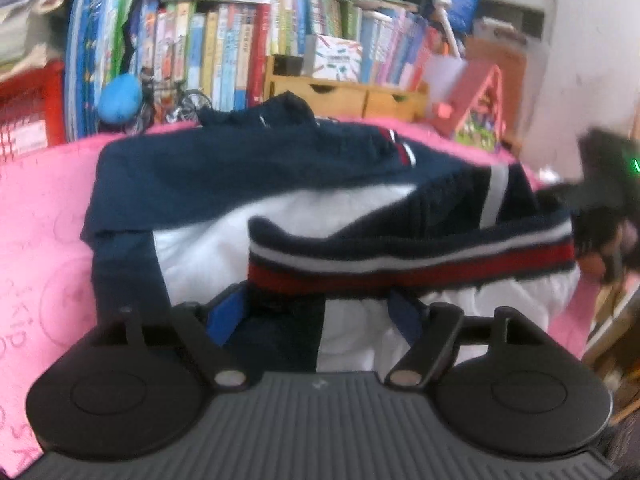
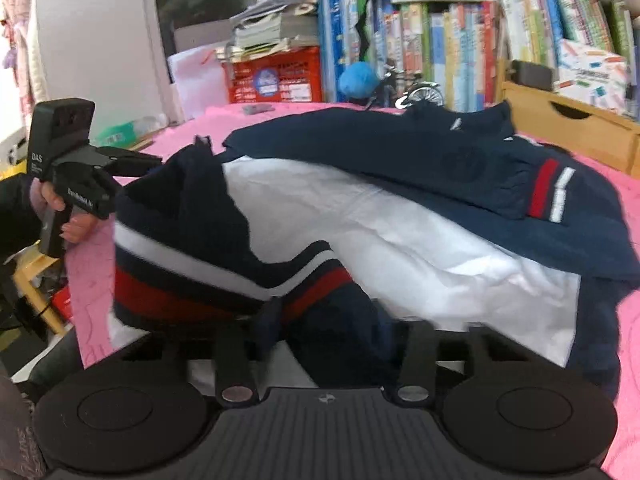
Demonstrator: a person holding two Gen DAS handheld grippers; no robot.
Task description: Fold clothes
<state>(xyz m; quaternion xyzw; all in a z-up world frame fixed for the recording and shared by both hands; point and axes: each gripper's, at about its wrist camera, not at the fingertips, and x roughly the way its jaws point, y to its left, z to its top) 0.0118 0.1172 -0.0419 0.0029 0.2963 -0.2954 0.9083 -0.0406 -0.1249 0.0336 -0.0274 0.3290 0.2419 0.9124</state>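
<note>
A navy, white and red sweater point(image 1: 224, 184) lies spread across a pink quilted cover point(image 1: 44, 248), filling the middle of both wrist views. Its striped hem band point(image 1: 400, 260), red, white and navy, is lifted off the white body panel and runs across the centre of the left wrist view, slanting up toward the right edge of the frame.

In the right wrist view the left gripper point(image 2: 152, 162) shows at the left edge of the frame, a black handheld unit held in a hand point(image 2: 76, 228), its fingers reaching into the navy edge of the sweater. It looks to be pinching that edge, though the fingertips are lost in the dark cloth, so I cannot tell how tightly it is closed.

The right gripper point(image 1: 576, 196) appears at the right edge of the left wrist view, blurred, right where the hem band ends. Whether it has the band clamped I cannot tell. In its own view the hem folds over and hides its fingers at the bottom centre of the frame.

A striped sleeve cuff point(image 2: 550, 192) lies on the navy chest at the right of the right wrist view. Behind the cover stand rows of books point(image 1: 224, 44), a wooden drawer box point(image 1: 348, 98) and a red crate point(image 2: 276, 76).
</note>
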